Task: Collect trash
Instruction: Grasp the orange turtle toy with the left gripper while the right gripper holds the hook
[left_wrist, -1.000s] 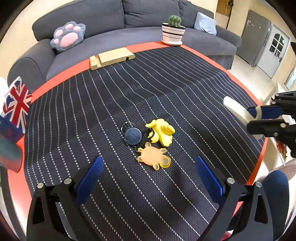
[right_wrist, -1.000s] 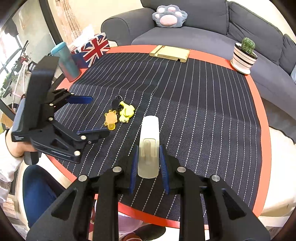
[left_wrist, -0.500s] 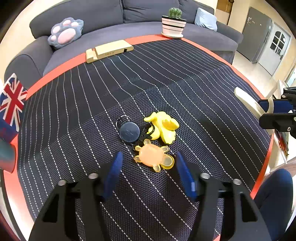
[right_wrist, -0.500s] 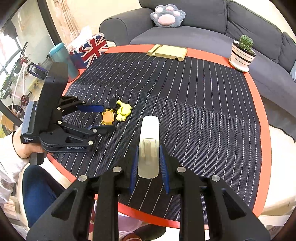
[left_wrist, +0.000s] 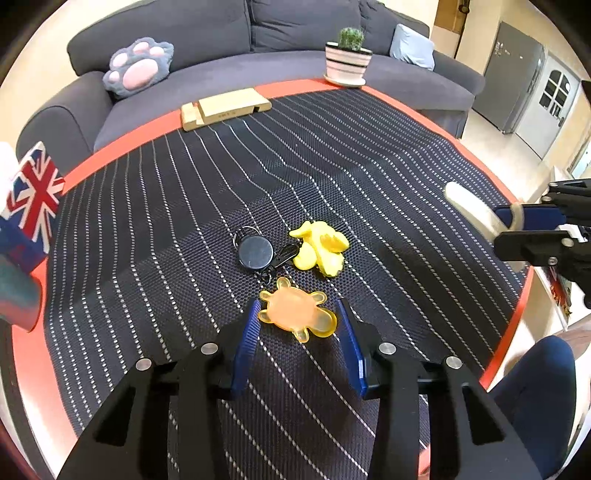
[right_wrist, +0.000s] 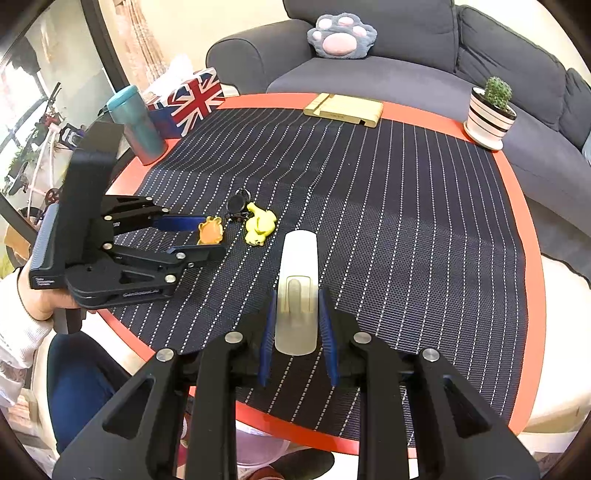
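Note:
An orange turtle charm (left_wrist: 295, 314) lies on the striped mat, clipped to a black round badge reel (left_wrist: 255, 253) and a yellow rubber charm (left_wrist: 321, 251). My left gripper (left_wrist: 297, 314) straddles the turtle and its jaws are closing. The blue pads (left_wrist: 245, 343) stand right at the turtle's sides, with a sliver of gap on the right. From the right wrist view the same left gripper (right_wrist: 212, 238) flanks the turtle (right_wrist: 210, 229). My right gripper (right_wrist: 297, 295) is shut on a white plastic hook (right_wrist: 299, 266), held above the mat's near edge.
At the round red table's (left_wrist: 110, 147) far rim lie a wooden stand (left_wrist: 225, 107) and a potted cactus (left_wrist: 347, 62). A Union Jack box (left_wrist: 31, 199) and a teal cup (right_wrist: 135, 122) stand on the left. A grey sofa (left_wrist: 258, 66) lies behind. A person's knee (left_wrist: 535, 387) is below.
The left gripper has moved in over the turtle charm and its jaws have narrowed from wide apart to just around it. The right gripper has kept still with the white hook.

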